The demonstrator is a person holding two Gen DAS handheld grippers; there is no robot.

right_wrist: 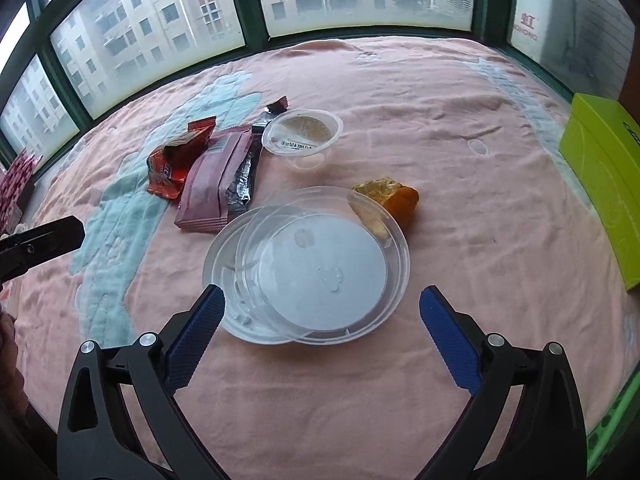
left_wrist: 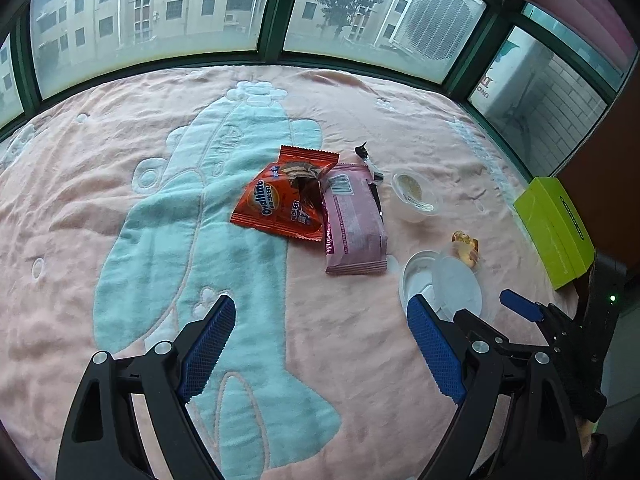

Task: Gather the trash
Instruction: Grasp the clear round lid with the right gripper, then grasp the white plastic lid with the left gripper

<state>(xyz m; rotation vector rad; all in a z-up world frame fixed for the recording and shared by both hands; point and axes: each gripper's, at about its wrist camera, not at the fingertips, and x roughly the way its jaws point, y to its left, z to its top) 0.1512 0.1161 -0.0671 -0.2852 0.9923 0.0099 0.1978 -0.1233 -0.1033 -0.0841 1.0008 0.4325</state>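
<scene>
Trash sits clustered mid-blanket on the pink blanket point(right_wrist: 460, 128), a flat padded surface by the windows, likely a bed or window seat. Left gripper point(left_wrist: 320, 332) hovers low with fingers spread wide, holding nothing, aimed toward the orange Ovaltine wrapper point(left_wrist: 282, 204), which overlaps the pink snack wrapper point(left_wrist: 354, 224) beside it. Right gripper point(right_wrist: 322, 320) is also spread wide and empty, its fingers flanking the near rim of the clear plastic lid point(right_wrist: 316, 264), which lies skewed on a shallow white plastic dish point(right_wrist: 224, 280); looks lined up to take that first, judging by the aim. Behind the lid, an orange-gold crumpled wrapper point(right_wrist: 390, 200) touches its far rim. Small clear pudding cup point(right_wrist: 302, 134) is further back, just beside the wrappers, with yellowish residue inside. A silver foil wrapper point(right_wrist: 242, 184) pokes out from under the pink one; a dark torn strip point(left_wrist: 370, 166) lies at the top end of that wrapper. Lime green box point(right_wrist: 604, 196) at the right edge is cut off; can't tell if it's trash or a tissue box. No bin or bag visible in either view, so the drop destination is unknown. The lid's transparency makes its edges and any contents hard to read. Patterned pink item at the far left of the right view is mostly cropped.
</scene>
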